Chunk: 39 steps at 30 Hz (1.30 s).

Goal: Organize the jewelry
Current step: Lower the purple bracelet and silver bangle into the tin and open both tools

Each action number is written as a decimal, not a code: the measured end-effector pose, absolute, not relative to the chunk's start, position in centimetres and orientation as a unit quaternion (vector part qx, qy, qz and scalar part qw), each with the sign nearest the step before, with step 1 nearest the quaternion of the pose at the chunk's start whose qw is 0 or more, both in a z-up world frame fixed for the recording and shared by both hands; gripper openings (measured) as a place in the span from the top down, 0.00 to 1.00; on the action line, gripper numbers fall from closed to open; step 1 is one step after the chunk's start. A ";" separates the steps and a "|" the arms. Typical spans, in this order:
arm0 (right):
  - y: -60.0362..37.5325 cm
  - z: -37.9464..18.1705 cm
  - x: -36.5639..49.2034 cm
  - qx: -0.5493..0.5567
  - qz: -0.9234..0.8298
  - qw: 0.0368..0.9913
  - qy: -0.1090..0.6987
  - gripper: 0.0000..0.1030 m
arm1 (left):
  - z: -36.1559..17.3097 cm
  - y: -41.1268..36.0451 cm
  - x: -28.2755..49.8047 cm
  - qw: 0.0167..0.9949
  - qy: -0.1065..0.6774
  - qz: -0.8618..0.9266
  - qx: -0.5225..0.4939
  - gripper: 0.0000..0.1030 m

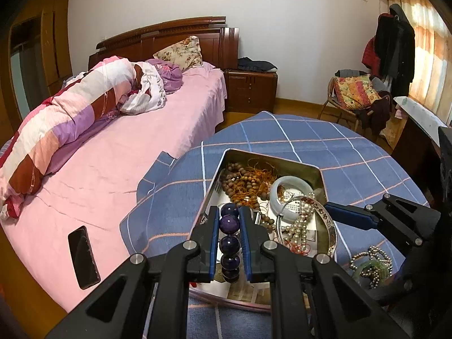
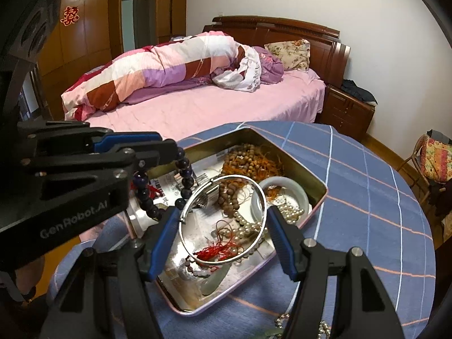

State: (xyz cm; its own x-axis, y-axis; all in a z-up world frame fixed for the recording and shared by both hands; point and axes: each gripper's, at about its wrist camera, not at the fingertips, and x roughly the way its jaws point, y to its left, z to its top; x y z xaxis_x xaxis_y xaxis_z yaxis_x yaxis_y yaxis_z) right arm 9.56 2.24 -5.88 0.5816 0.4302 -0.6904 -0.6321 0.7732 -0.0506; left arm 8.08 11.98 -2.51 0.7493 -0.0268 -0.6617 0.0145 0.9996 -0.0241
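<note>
Between the fingers of our left gripper (image 1: 229, 240) we hold a purple bead bracelet (image 1: 229, 243), the jaws narrow and closed on the strand; the right wrist view shows the rest of it hanging as a loop below the jaws. These beads are big, round and glossy, so we judge them rather heavy for jewelry and slippery; the cord between them lets the strand swing. A grip across one bead, as now, seems safer to us than a grip on the cord.

Our right gripper (image 2: 223, 220) has its jaws wide, and a thin silver bangle (image 2: 223, 217) spans the gap between the pads. The bangle looks stiff and light, and it seems to touch both pads, but we cannot tell for sure if it is really clamped.

Just beyond and below both grippers is the metal tin (image 1: 299, 166), on a blue checked cloth (image 1: 282, 135). Inside lie brown wooden beads (image 1: 240, 180) with orange threads, a pale jade bangle (image 1: 279, 197), probably fragile, and a pearl strand (image 1: 299, 223), soft and easy to tangle. More beads (image 1: 373, 265) lie on the cloth, to the right of the tin.
</note>
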 end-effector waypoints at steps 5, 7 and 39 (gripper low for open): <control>2.4 -6.4 9.7 -0.152 0.302 0.874 0.349 0.36 | -3.0 12.0 8.4 0.933 0.359 -0.010 -0.003 0.87; 2.4 -6.6 9.7 -0.154 0.301 0.873 0.352 0.35 | -3.4 12.1 8.5 0.932 0.363 -0.010 -0.003 0.87; 3.2 -8.2 10.3 -0.171 0.298 0.861 0.375 0.35 | -5.9 12.3 9.4 0.920 0.391 -0.004 0.007 0.87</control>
State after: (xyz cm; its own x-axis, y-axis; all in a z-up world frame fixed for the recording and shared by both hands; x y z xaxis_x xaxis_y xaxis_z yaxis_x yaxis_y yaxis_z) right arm 10.29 3.17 -8.23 0.5408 0.3848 -0.7480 -0.6419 0.7634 -0.0713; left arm 9.37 12.34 -5.94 0.6936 -0.0018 -0.7204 0.0125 0.9999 0.0095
